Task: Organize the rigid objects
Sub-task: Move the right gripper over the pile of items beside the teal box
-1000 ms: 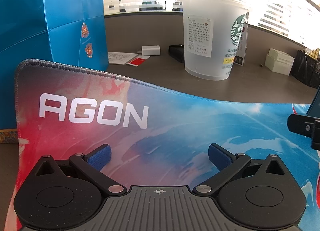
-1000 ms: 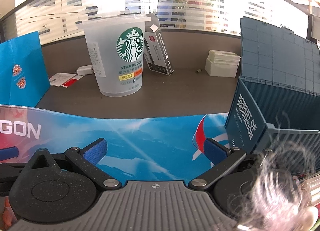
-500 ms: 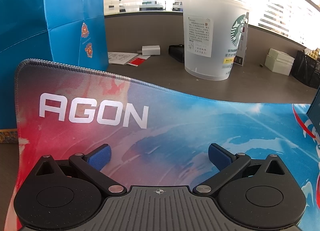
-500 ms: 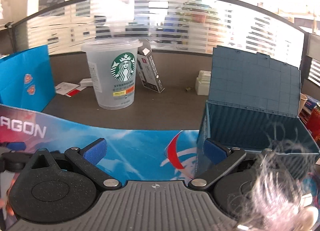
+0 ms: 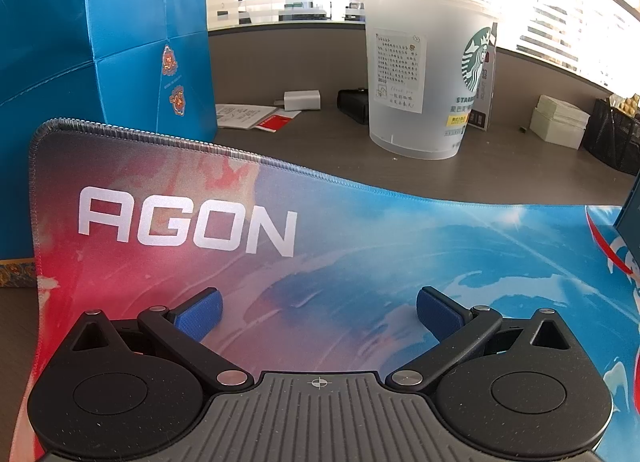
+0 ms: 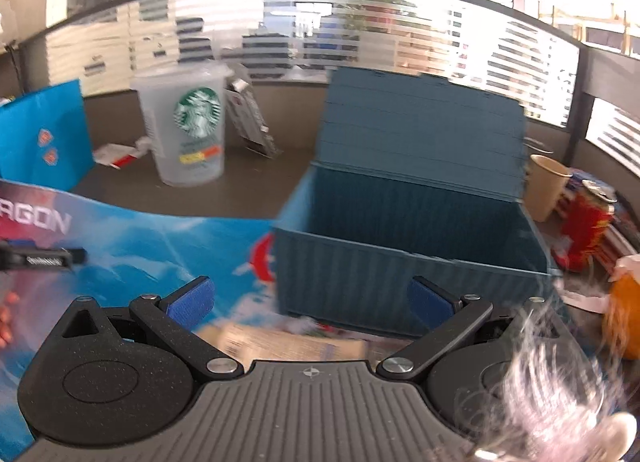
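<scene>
Your left gripper [image 5: 318, 314] sits low over the AGON mouse mat [image 5: 360, 246], its blue pads spread wide and nothing between them. Your right gripper [image 6: 310, 300] is likewise released and empty, its blue-padded fingers splayed above the mat's right end, where the view is blurred.

Directly ahead of the right gripper, at the right end of the mat, stands the dark teal storage box [image 6: 400, 286], shaped like a shipping container, its ribbed lid [image 6: 424, 125] hinged up at the back and its interior open to view. In front of the box's near wall, between your right fingers, lies a pale flat packet [image 6: 288, 342], too blurred to identify.

On the grey desk [image 5: 304, 149] past the mat's far edge stands a frosted Starbucks cup [image 5: 424, 77], upright, with a small carton [image 6: 250, 117] leaning just behind it. A bright blue gift bag [image 5: 96, 45] stands at the mat's far left corner. Between bag and cup lie papers [image 5: 248, 117], a white charger [image 5: 302, 100] and a small black object [image 5: 352, 105]. Right of the box stand a paper cup [image 6: 546, 185] and a red can [image 6: 588, 217].

In the right wrist view, a black bar [image 6: 44, 260] with white lettering shows at the left edge.
</scene>
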`<state>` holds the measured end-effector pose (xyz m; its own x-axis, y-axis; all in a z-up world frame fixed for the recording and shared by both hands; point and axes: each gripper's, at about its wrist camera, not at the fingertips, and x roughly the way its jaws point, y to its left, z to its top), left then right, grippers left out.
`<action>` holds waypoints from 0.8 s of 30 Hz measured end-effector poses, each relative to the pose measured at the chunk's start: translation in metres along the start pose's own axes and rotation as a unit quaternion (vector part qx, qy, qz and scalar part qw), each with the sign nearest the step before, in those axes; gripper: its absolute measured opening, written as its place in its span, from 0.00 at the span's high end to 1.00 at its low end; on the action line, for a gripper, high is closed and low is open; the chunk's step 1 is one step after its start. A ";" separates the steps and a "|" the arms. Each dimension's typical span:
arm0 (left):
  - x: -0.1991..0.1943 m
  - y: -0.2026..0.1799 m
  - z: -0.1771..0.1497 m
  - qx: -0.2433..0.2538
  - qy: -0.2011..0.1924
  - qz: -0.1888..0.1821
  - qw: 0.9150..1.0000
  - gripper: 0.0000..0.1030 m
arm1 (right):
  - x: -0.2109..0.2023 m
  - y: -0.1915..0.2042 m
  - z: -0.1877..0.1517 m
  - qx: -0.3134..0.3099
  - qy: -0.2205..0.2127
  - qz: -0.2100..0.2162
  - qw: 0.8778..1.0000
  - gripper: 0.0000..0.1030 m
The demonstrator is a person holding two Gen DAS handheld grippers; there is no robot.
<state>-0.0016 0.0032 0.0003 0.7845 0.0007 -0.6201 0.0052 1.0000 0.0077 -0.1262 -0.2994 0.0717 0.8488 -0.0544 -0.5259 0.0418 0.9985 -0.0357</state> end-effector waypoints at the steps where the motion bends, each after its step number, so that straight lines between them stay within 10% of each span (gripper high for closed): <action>1: 0.000 -0.001 0.000 0.001 0.000 0.001 1.000 0.00 | -0.001 -0.004 -0.002 0.001 0.002 -0.004 1.000 0.00; 4: 0.000 -0.001 0.000 0.001 0.000 0.000 1.000 0.00 | -0.006 -0.019 -0.006 -0.009 0.005 0.005 1.000 0.00; 10: 0.001 -0.002 0.000 0.000 0.000 0.000 1.000 0.00 | -0.037 -0.072 -0.031 -0.136 -0.010 0.173 0.975 0.00; 24: 0.001 -0.001 0.001 0.002 0.001 0.001 1.000 0.00 | -0.036 -0.102 -0.073 -0.204 0.050 0.243 0.947 0.08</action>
<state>-0.0005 0.0019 0.0001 0.7837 0.0021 -0.6212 0.0068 0.9999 0.0120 -0.1994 -0.4001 0.0322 0.6601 0.3904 -0.6418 -0.5655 0.8206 -0.0825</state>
